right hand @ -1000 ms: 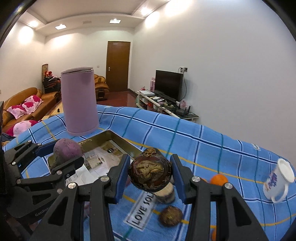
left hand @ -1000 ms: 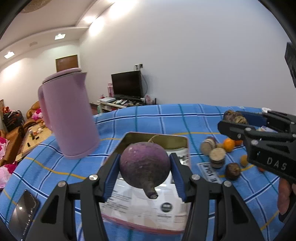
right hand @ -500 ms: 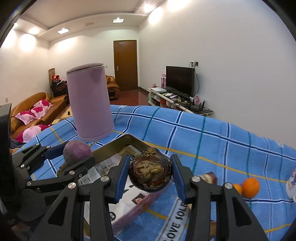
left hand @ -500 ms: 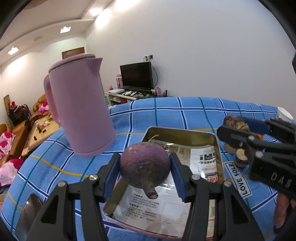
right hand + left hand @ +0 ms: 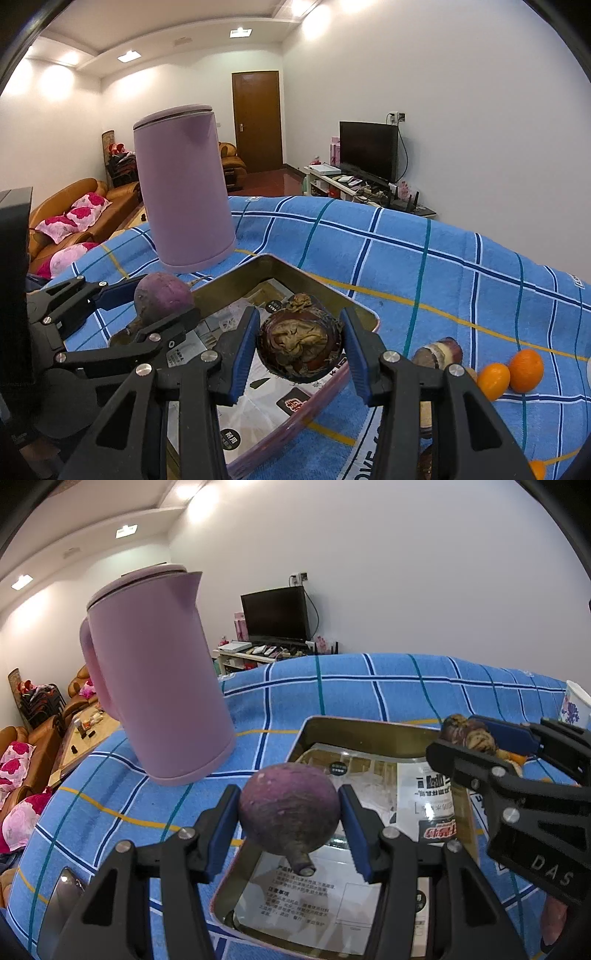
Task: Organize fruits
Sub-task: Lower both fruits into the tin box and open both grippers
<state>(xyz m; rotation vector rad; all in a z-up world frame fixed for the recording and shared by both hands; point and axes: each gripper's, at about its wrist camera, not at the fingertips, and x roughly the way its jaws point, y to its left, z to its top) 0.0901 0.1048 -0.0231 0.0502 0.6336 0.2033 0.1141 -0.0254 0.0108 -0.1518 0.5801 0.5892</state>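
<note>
Two claws loaded, both over the tin tray (image 5: 373, 726). My left claw (image 5: 289, 825) grips a purple turnip (image 5: 288, 808) above the tray's left edge; my right claw (image 5: 300, 345) clamps a brown, husky bulb (image 5: 300, 345) above its right corner. Oranges (image 5: 524, 369) sit right on the tabletop (image 5: 424, 266).

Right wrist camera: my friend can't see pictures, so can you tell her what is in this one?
The right gripper holds a dark, wrinkly round fruit above a metal tray lined with printed paper. To its left, the left gripper holds a purple root over the same tray, with a tall pink kettle behind and small oranges on the blue checked cloth.
</note>
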